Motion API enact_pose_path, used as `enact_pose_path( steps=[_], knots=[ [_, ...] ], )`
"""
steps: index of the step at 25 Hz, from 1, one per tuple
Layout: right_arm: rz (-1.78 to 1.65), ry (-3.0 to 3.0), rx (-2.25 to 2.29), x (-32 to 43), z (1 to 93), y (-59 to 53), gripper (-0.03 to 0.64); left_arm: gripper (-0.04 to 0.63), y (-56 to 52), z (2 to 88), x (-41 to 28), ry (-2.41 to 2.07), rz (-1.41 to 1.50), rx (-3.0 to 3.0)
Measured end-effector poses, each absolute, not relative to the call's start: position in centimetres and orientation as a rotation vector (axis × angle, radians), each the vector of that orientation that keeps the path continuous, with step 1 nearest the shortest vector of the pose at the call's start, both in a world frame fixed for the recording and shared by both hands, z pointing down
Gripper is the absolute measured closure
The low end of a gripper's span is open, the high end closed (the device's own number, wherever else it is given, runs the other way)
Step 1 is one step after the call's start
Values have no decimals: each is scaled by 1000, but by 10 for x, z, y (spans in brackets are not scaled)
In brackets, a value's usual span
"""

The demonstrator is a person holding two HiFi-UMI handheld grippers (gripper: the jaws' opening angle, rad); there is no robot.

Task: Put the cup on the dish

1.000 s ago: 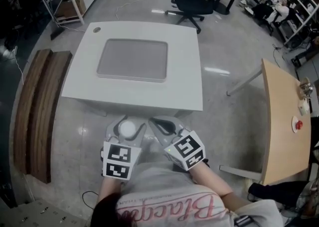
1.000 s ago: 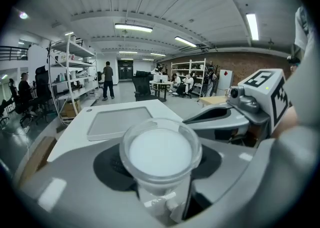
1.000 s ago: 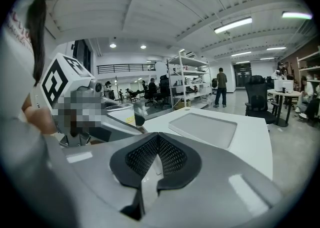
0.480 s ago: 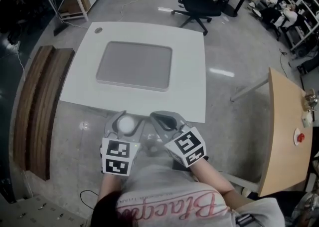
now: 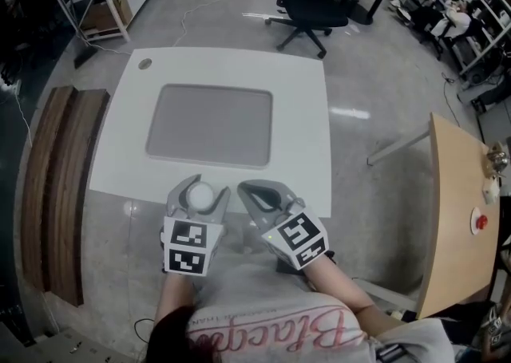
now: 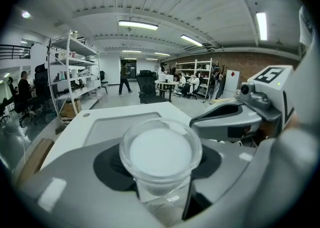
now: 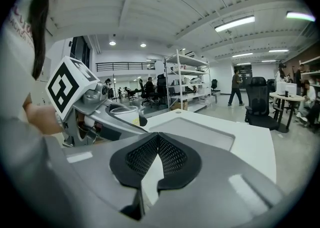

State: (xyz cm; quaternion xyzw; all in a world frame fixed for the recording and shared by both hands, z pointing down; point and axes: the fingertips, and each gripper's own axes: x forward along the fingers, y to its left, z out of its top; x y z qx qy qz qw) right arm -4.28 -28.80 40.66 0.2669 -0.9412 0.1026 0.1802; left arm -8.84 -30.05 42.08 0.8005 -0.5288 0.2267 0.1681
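A wooden bench (image 5: pixel 52 194) stood left of the white table (image 5: pixel 307 114), which bore a grey tray (image 5: pixel 209 124). At the table's near edge the left gripper (image 5: pixel 201 190) gripped a clear cup (image 5: pixel 201 198) upright between its jaws, short of the tray. Just beside it, the right gripper (image 5: pixel 249 190) had its jaws closed together, pads touching, with nothing between them. A wooden desk (image 5: pixel 455 210) stood far right
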Motion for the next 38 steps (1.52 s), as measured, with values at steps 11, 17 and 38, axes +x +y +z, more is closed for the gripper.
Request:
enact_pose_path(
  steps=[11, 17, 38],
  knots=[
    [385, -2604, 822, -54, 420, -350, 615, 347, -388, 448, -96, -1435, 719, 2366],
    [470, -2572, 848, -66, 436, -373, 615, 347, -437, 460, -101, -1483, 666, 2407],
    [559, -2468, 919, -58, 467, -404, 615, 347, -473, 521, -88, -1344, 732, 2418]
  ],
)
